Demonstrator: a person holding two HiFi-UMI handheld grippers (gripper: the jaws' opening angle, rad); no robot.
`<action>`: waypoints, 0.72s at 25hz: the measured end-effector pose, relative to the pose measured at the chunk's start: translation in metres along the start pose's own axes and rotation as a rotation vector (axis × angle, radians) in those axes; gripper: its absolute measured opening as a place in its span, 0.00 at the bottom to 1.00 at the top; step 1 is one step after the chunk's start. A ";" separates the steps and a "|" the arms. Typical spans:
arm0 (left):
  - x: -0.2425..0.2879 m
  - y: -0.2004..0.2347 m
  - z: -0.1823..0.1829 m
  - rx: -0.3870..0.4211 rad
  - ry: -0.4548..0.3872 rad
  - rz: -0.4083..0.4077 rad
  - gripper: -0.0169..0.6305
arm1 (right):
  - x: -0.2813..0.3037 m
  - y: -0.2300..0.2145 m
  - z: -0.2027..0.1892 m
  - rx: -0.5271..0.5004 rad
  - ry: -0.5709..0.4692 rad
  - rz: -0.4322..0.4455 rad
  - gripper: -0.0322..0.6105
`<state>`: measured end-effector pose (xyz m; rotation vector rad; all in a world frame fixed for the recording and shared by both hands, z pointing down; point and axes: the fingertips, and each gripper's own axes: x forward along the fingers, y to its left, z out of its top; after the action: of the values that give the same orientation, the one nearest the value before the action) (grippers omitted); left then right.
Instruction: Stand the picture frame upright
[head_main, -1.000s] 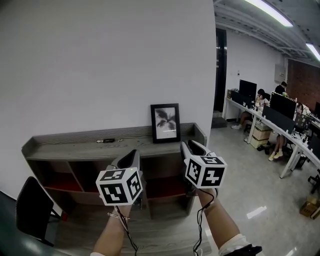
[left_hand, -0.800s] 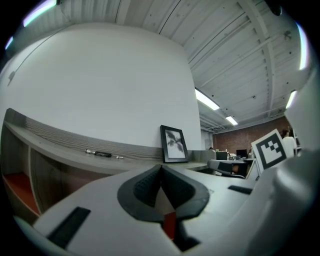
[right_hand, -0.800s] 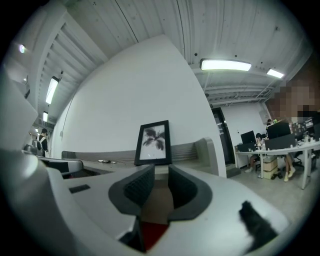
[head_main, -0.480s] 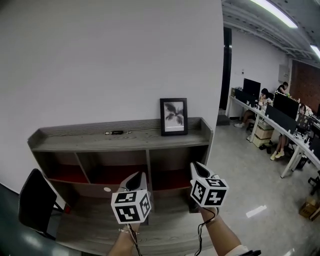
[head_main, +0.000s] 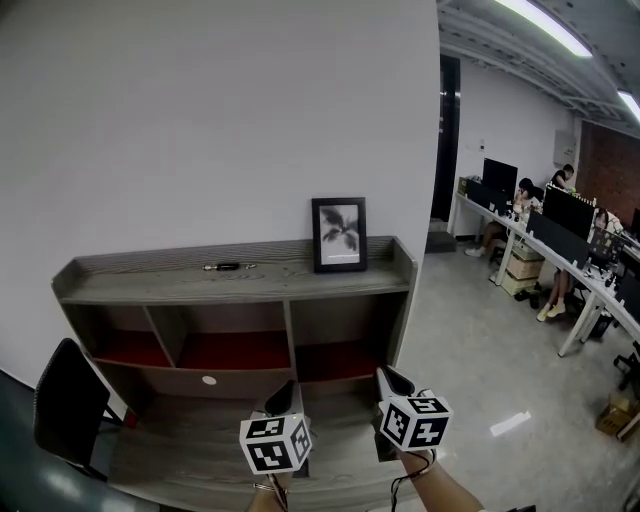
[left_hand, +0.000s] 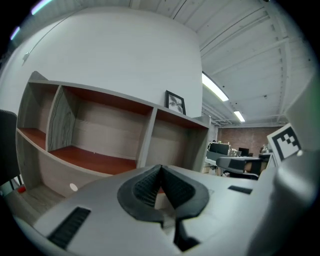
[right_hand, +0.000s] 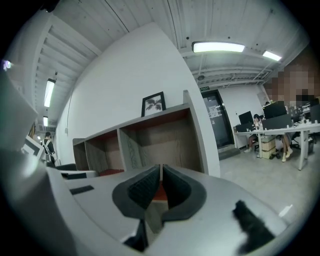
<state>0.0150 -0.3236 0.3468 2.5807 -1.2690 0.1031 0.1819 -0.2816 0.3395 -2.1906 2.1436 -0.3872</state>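
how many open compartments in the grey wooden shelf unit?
3 in the grey wooden shelf unit, in one row under its top board: left compartment, middle compartment, right compartment. Each has a red floor. None seems hidden.

White wall (head_main: 220, 120) behind a grey shelf unit (head_main: 150, 285); glossy, perhaps concrete floor (head_main: 480, 350); ceiling strip lights (head_main: 545, 25).

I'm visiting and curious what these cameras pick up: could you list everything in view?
shelf unit: one, grey with red shelves, against the white wall
picture frame: one, black, upright on the shelf unit's top
small dark object: one, on the shelf top, left of the frame
chair: one, black, lower left
desks: white, with monitors and seated people, far right
left gripper: one, grey, fingers together, empty
right gripper: one, grey, fingers together, empty
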 end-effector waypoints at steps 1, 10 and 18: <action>0.001 -0.004 -0.006 0.003 0.010 0.000 0.05 | -0.002 -0.004 -0.006 -0.001 0.010 -0.004 0.11; 0.013 -0.022 -0.045 0.023 0.068 0.051 0.05 | -0.009 -0.031 -0.038 -0.010 0.074 0.028 0.11; 0.021 -0.036 -0.040 0.019 0.060 0.082 0.05 | -0.007 -0.038 -0.025 -0.062 0.055 0.022 0.10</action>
<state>0.0583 -0.3086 0.3816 2.5214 -1.3576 0.2078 0.2139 -0.2700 0.3705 -2.2126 2.2353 -0.3894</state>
